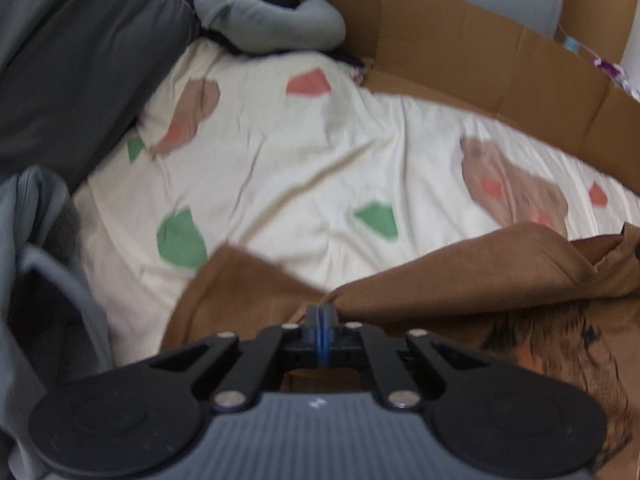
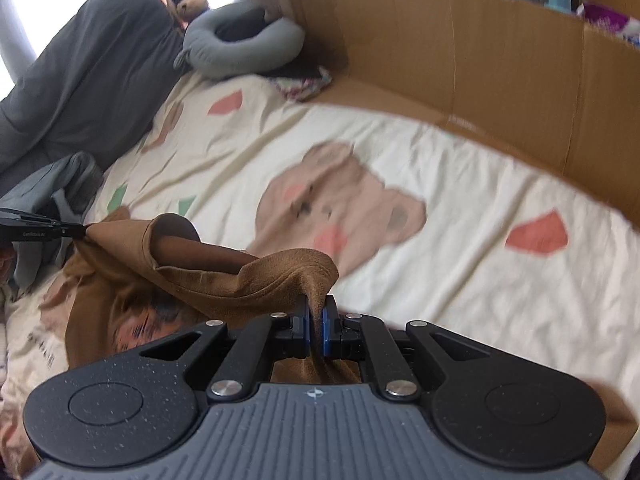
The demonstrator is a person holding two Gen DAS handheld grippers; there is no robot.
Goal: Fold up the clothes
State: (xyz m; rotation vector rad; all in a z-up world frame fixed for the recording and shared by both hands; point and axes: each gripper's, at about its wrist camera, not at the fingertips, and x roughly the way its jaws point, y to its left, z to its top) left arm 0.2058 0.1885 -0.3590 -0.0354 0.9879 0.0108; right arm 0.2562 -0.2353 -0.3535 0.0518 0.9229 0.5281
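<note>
A brown T-shirt (image 1: 460, 276) with a dark printed picture lies on a cream bedsheet (image 1: 300, 168) patterned with bears and red and green shapes. My left gripper (image 1: 321, 312) is shut on an edge of the shirt, its blue pads pressed together. In the right wrist view my right gripper (image 2: 316, 312) is shut on another edge of the brown shirt (image 2: 256, 280), which hangs lifted between the two. The left gripper (image 2: 78, 232) shows at the far left of that view, pinching the shirt's other corner.
A cardboard wall (image 2: 500, 68) runs along the far side of the bed. A dark grey pillow (image 2: 88, 80) and a grey ring cushion (image 2: 240, 48) lie at the head. A grey garment (image 1: 40, 240) is heaped at the left.
</note>
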